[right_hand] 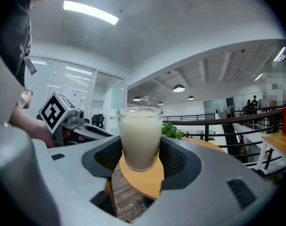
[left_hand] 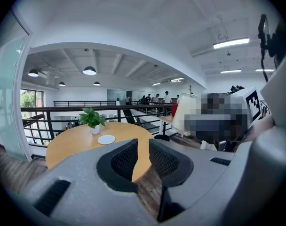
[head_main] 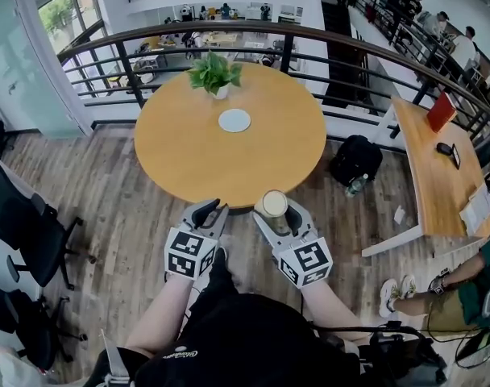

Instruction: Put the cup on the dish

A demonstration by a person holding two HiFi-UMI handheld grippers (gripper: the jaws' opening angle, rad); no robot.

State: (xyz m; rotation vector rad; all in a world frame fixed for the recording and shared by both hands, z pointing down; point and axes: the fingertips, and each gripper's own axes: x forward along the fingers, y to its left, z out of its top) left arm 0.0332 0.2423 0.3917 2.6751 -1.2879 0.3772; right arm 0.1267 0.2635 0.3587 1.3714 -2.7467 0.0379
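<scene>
Glass cup (right_hand: 140, 131) stands clamped between fingers (right_hand: 173, 159) of right gripper (right_hand: 140, 150).

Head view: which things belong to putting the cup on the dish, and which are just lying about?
Job: clear glass cup of milky liquid, small round white dish, round wooden table.
Lying about: green potted plant, black backpack, black office chairs, long wooden desk.
</scene>
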